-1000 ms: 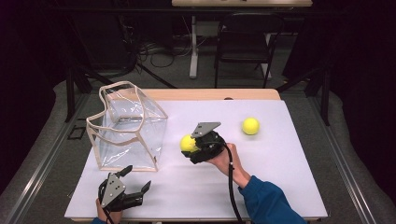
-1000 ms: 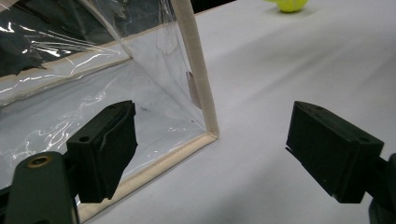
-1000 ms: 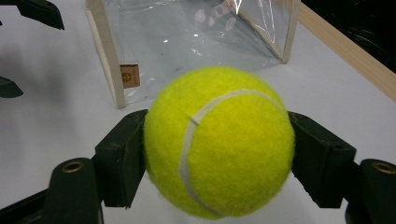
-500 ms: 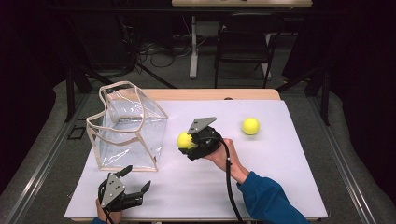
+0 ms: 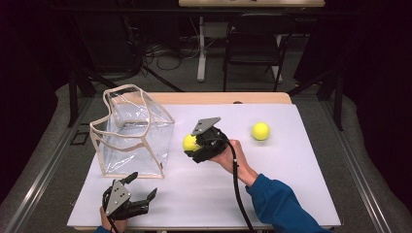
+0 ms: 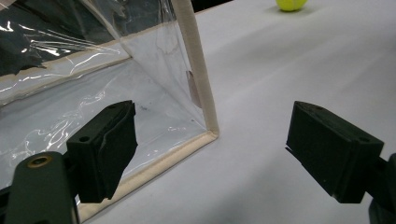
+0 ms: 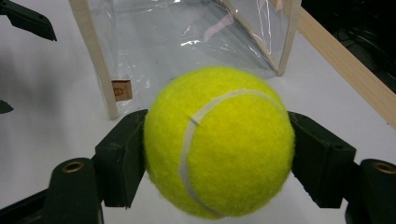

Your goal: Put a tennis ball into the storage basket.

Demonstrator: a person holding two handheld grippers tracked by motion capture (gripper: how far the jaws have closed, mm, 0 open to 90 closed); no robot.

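Fingers of right gripper clamp fuzzy yellow tennis ball, white seam curving; left gripper fingers wide, empty.

Yellow tennis ball — clamped, above table

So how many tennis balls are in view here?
2. One tennis ball is clamped in the right gripper, just right of the clear bag. The second ball lies loose on the white table, further right. The bag looks empty.
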